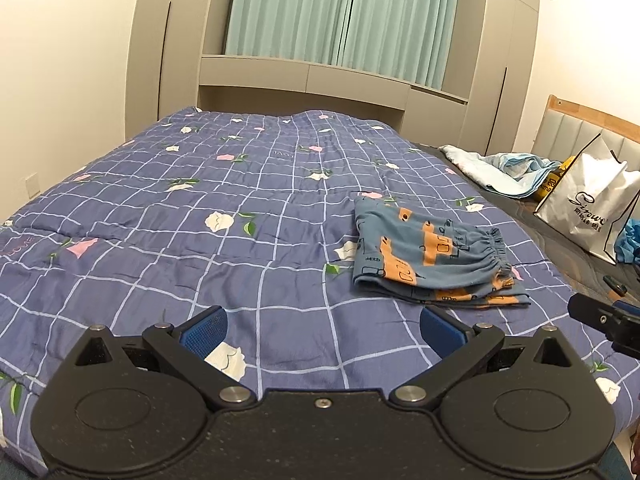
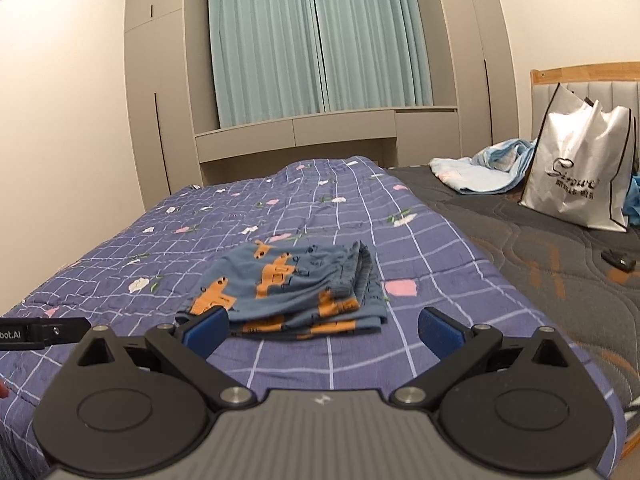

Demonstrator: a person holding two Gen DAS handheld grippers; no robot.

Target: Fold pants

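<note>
Blue pants with orange patches [image 1: 432, 258] lie folded in a compact stack on the blue checked floral quilt [image 1: 200, 216], elastic waistband to the right. In the right wrist view the pants [image 2: 288, 292] lie just beyond the fingers. My left gripper [image 1: 322, 330] is open and empty, above the quilt, to the left of and nearer than the pants. My right gripper [image 2: 320, 332] is open and empty, right in front of the stack's near edge. The right gripper also shows at the right edge of the left wrist view [image 1: 608, 320].
A white shopping bag [image 2: 580, 176] stands on the dark bare mattress [image 2: 520, 248] at the right, by the headboard. A light blue cloth [image 2: 480, 168] lies behind it. A small black object [image 2: 618, 259] lies on the mattress. Wardrobes and green curtains [image 2: 320, 40] stand beyond the bed.
</note>
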